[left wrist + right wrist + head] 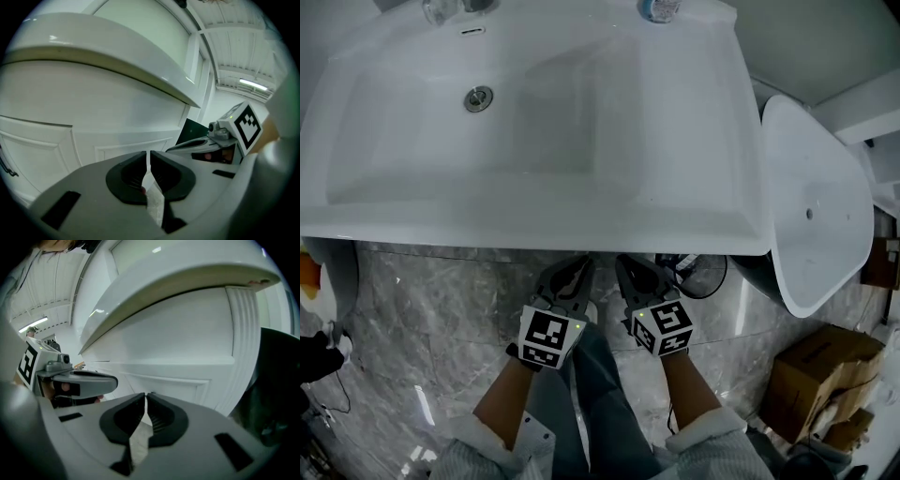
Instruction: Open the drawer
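From the head view the drawer is hidden: the white counter (581,217) with its sunken basin overhangs the cabinet and covers everything below its near rim. Only the two gripper views show the drawer (161,380), a white raised-panel front under the rim, lying flush with the cabinet face. Its edges run out of frame. A dark mark at the far-left edge of the left gripper view may be a handle, but it is too cut off to tell.

Both forearms reach forward side by side, sleeves pushed up, and each hand holds a gripper with its marker cube on top. The left tongs (573,273) and right tongs (631,271) sit close together, pointing at the cabinet just beneath the counter rim and angled somewhat downward. Each pair is drawn narrow, with the dark pads nearly meeting at the tips and nothing between them. Neither touches the cabinet.

The counter top is glossy, with a metal drain (478,97) at the far left of the basin. The floor (441,309) is grey veined marble. A second white basin (825,216) stands tilted at the right, and a cardboard box (825,375) lies near it.
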`<state>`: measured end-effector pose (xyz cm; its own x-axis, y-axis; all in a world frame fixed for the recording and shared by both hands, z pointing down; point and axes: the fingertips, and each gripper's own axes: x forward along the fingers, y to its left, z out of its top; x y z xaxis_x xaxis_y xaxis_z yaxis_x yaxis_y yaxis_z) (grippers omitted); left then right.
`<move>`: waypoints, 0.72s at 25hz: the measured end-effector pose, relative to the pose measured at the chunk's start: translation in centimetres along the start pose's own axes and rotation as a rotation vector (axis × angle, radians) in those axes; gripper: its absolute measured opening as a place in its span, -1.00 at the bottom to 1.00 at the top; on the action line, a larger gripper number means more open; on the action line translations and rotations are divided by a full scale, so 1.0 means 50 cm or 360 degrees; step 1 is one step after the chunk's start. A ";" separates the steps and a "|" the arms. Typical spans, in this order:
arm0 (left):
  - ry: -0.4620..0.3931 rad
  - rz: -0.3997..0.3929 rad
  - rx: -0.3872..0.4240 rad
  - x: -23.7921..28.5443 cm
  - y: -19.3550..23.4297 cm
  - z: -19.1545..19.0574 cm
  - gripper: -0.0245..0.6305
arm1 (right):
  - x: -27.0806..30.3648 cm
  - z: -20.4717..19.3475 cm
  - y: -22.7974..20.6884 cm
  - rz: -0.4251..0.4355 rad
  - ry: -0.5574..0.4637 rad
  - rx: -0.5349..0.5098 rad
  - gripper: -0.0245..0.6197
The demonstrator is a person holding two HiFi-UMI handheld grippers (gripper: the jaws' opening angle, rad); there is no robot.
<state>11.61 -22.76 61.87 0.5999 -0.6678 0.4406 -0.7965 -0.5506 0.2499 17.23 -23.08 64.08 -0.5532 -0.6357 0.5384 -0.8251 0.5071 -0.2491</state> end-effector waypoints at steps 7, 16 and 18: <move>0.0115 -0.0051 0.0107 0.071 0.018 -0.047 -0.59 | 0.053 -0.036 -0.027 0.0026 0.0114 -0.0075 -0.70; 0.0269 -0.0041 0.0234 0.130 0.046 -0.098 -0.53 | 0.097 -0.057 -0.046 0.0031 0.0210 -0.0230 -0.68; 0.0284 -0.0036 0.0261 0.138 0.049 -0.100 -0.53 | 0.106 -0.057 -0.043 0.0042 0.0217 -0.0270 -0.68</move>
<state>13.42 -26.22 69.86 0.5829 -0.5632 0.5857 -0.7514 -0.6480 0.1248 16.41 -25.88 69.76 -0.5442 -0.5420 0.6403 -0.7730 0.6206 -0.1316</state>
